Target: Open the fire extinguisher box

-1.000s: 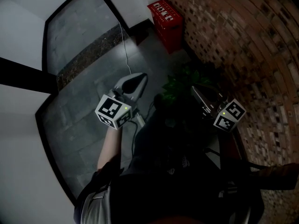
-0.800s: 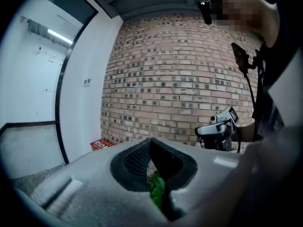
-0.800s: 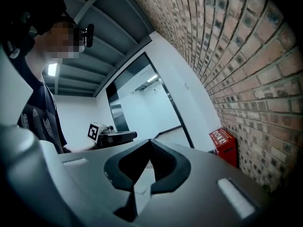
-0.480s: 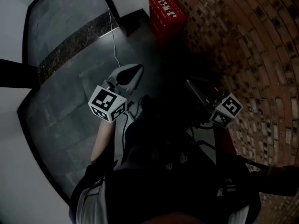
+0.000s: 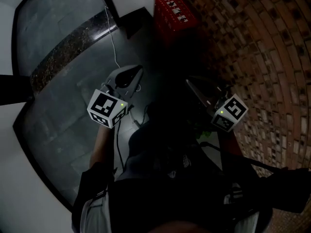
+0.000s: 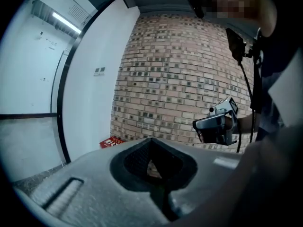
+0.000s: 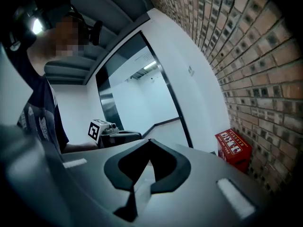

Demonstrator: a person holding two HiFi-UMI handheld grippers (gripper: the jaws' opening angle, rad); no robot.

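My left gripper (image 6: 151, 141) has its jaws pressed together with nothing between them, and my right gripper (image 7: 149, 142) looks shut and empty too, both held side by side above the grey tiled floor (image 5: 73, 96). The red fire extinguisher box (image 5: 172, 13) stands well ahead, against the brick wall (image 5: 262, 47); a thin pale cord (image 5: 112, 38) runs nearer the left gripper

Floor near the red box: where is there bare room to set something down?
The grey floor left of the red box is bare, bordered by the white wall. It is crowded on the right, where the box stands by the brick wall.
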